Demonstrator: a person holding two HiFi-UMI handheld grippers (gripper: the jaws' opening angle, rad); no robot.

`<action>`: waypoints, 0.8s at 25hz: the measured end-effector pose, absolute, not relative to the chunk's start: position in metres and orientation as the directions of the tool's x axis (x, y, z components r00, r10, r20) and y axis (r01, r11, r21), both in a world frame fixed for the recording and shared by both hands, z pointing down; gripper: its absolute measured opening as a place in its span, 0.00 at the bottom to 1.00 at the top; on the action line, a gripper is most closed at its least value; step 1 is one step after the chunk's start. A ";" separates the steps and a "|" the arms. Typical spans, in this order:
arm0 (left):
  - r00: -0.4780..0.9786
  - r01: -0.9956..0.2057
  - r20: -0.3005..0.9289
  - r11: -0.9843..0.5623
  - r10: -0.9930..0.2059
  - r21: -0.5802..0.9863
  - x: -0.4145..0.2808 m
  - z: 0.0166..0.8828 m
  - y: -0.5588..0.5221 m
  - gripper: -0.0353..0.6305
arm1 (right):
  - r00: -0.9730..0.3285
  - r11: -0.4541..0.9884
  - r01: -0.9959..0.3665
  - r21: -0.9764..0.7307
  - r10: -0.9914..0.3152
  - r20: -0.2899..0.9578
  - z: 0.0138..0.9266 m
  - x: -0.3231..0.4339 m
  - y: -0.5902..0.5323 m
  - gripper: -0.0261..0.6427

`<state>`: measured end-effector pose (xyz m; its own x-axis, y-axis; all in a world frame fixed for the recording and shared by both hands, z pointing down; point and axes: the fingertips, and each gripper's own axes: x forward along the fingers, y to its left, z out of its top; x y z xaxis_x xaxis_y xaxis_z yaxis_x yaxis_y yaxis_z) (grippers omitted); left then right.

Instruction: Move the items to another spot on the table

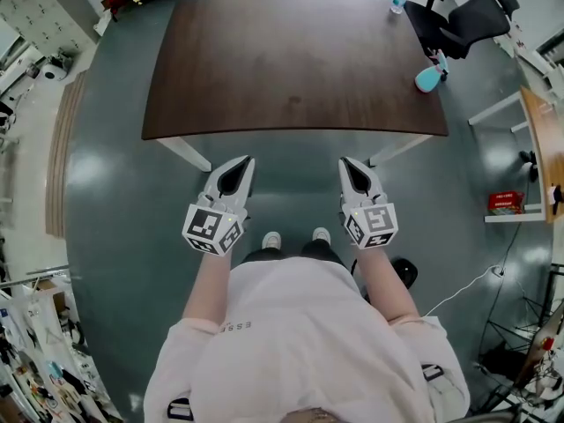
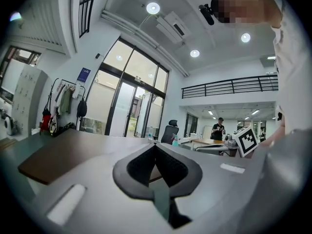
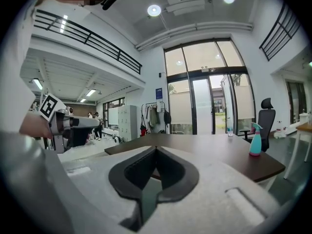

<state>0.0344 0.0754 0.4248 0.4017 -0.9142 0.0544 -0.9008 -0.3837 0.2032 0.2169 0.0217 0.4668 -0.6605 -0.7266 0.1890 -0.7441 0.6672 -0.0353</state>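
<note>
A dark brown table (image 1: 291, 60) fills the upper middle of the head view. The person stands facing its near edge and holds the left gripper (image 1: 247, 162) and right gripper (image 1: 345, 163) side by side, just short of that edge. Each gripper's fingers are closed tip to tip with nothing between them. A teal spray bottle (image 1: 429, 77) stands upright at the table's right edge, and a small clear bottle (image 1: 398, 0) stands at its far right corner.
</note>
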 end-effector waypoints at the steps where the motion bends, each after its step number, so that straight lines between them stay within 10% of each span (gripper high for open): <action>1: 0.405 -0.899 0.053 -0.387 -0.913 0.205 0.032 0.426 0.079 0.06 | -0.661 0.667 -0.744 -0.035 -0.727 0.187 0.467 0.214 0.024 0.02; 20: 0.422 -0.884 0.028 -0.404 -0.906 0.236 0.023 0.432 0.094 0.06 | -0.673 0.683 -0.730 -0.005 -0.718 0.174 0.464 0.195 0.039 0.02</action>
<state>0.0226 0.0942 0.4321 0.4217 -0.9063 0.0285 -0.8838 -0.4039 0.2360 0.1951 0.0385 0.4639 -0.6734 -0.7185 0.1742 -0.7302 0.6832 -0.0051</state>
